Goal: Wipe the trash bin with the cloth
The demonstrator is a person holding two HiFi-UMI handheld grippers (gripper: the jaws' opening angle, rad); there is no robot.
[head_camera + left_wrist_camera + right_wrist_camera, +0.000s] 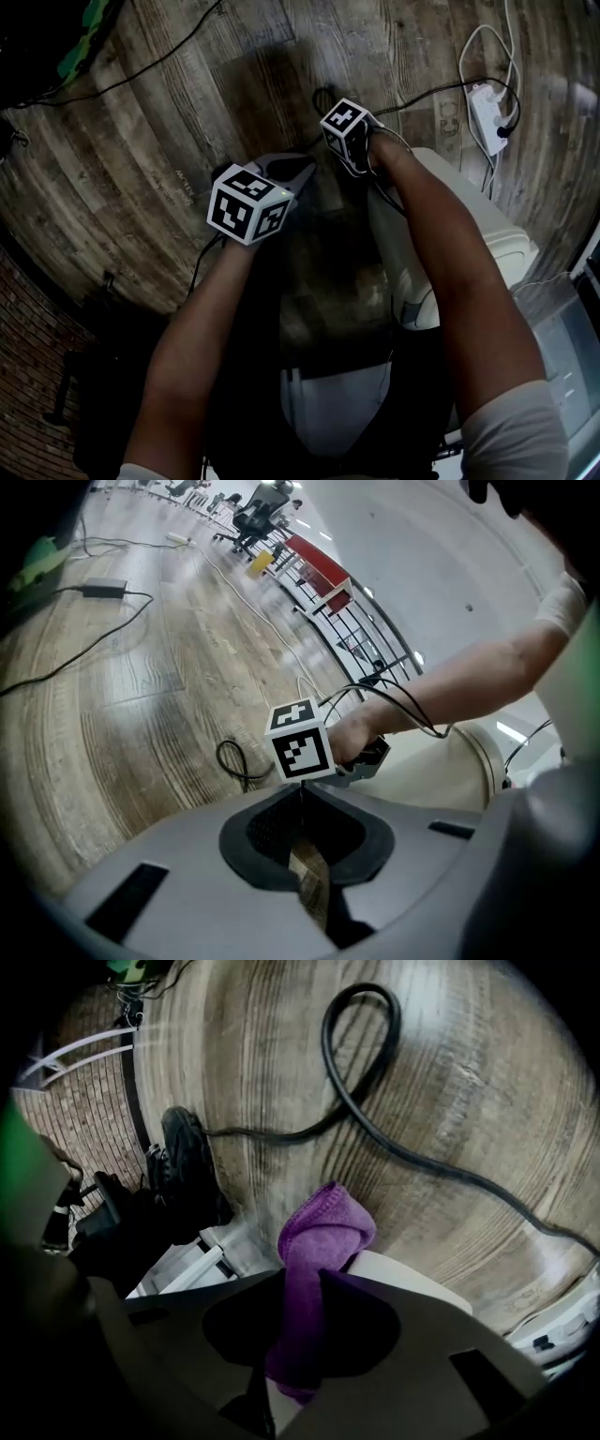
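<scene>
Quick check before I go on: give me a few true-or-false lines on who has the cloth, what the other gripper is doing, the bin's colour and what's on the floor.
1. The right gripper is clamped on the purple cloth. True.
2. The left gripper grips the trash bin. False: its jaws are together on nothing, away from the bin.
3. The trash bin is black. False: it is cream-white.
4. A black cable lies looped on the wooden floor. True.
</scene>
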